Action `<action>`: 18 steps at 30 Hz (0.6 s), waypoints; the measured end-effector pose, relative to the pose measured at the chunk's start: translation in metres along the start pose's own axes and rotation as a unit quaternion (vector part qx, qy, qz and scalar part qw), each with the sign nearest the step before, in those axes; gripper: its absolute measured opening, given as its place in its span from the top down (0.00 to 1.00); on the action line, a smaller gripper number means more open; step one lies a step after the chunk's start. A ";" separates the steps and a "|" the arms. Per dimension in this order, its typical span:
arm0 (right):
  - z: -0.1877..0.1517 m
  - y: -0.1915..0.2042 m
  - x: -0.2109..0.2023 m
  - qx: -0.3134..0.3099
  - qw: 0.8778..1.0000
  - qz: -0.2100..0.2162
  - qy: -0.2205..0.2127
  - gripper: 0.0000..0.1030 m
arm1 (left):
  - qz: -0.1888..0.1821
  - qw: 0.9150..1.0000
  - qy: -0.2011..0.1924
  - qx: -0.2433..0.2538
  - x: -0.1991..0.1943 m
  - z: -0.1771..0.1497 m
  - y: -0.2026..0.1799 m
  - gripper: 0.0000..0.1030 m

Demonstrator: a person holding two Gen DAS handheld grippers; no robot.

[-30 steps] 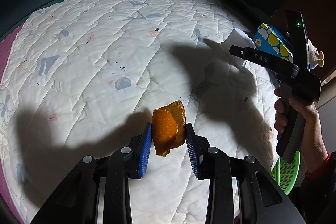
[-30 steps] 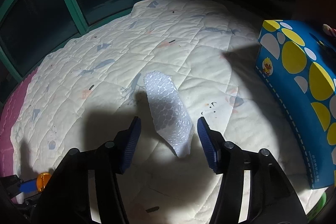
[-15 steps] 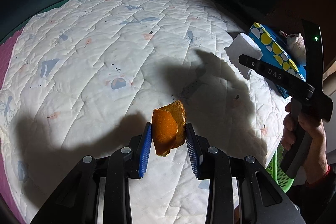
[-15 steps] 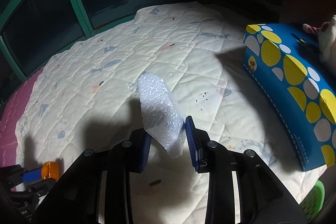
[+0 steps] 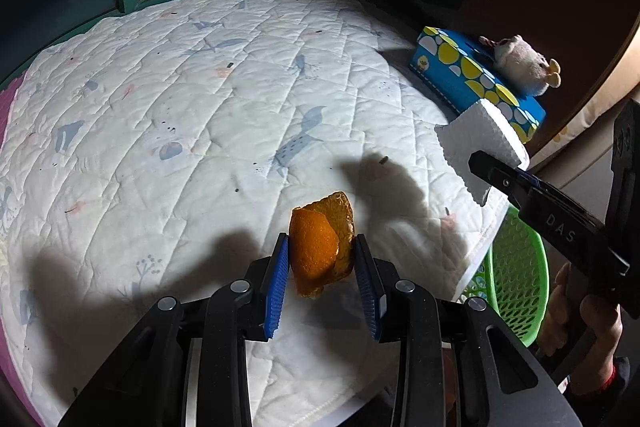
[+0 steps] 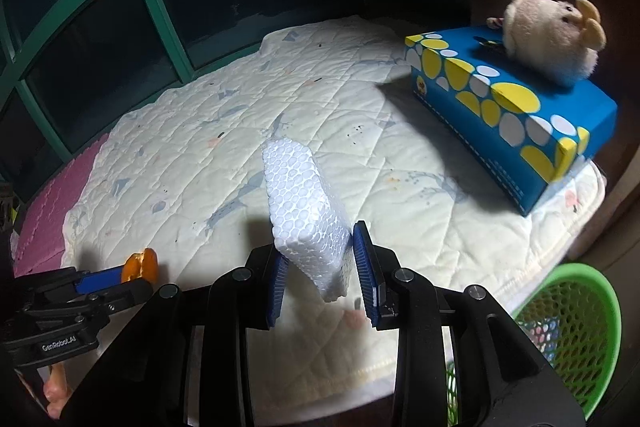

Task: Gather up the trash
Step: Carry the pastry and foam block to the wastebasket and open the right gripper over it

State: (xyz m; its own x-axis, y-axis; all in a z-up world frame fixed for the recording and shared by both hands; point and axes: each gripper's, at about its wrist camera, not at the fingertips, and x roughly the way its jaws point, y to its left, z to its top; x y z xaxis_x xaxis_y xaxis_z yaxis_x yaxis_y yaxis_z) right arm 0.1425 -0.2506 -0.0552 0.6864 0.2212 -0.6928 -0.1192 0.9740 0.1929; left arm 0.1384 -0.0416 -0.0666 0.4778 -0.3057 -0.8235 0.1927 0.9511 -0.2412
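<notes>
Right now both grippers are loaded above the white quilted mat [image 5: 200, 115]: left gripper [image 5: 322, 269] clamps an orange peel [image 5: 320, 251] btwn its blue pads, right gripper [image 6: 322, 267] is clenched on a white foam chunk [image 6: 304, 211], both pieces held off the mat. Green mesh basket [image 6: 576, 331] sits off the mat's near-right edge, w/ a blue-yellow tissue box [image 6: 512, 115] and plush toy [image 6: 548, 35] on top at far right.

Peel [image 5: 320, 247]: orange. Foam block [image 6: 304, 203]: white, beaded texture. Quilt [image 5: 200, 107]: cream-white, diamond stitching, blue-grey animal prints. Box [image 6: 520, 123]: blue with yellow and white ovals; basket [image 6: 576, 311]: green mesh; plush toy [image 6: 548, 35]: beige.
</notes>
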 end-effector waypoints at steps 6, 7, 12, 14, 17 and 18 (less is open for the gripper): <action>-0.027 -0.018 -0.039 0.019 1.000 -0.013 -0.016 0.69 | -0.019 0.999 -0.001 0.028 -0.004 -0.007 -0.032 0.69; -0.030 -0.021 -0.044 0.024 0.999 -0.015 -0.017 0.69 | -0.022 0.999 -0.002 0.033 -0.005 -0.008 -0.038 0.69; -0.050 -0.044 -0.068 0.054 0.998 -0.032 -0.025 0.69 | -0.038 0.998 -0.001 0.057 -0.007 -0.012 -0.064 0.69; -0.058 -0.054 -0.077 0.065 0.997 -0.040 -0.027 0.69 | -0.044 0.997 0.002 0.066 -0.006 -0.015 -0.075 0.69; -0.069 -0.069 -0.089 0.082 0.995 -0.054 -0.028 0.69 | -0.054 0.995 0.008 0.081 -0.004 -0.019 -0.092 0.69; -0.074 -0.074 -0.093 0.088 0.994 -0.059 -0.028 0.69 | -0.056 0.995 0.009 0.086 -0.003 -0.021 -0.097 0.69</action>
State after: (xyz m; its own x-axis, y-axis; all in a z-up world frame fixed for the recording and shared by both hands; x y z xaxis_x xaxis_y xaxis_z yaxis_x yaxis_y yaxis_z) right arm 0.0347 -0.3400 -0.0564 0.7278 0.0970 -0.6789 0.0887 0.9683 0.2335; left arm 0.1001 -0.1321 -0.0513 0.4297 -0.4076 -0.8057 0.3880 0.8891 -0.2428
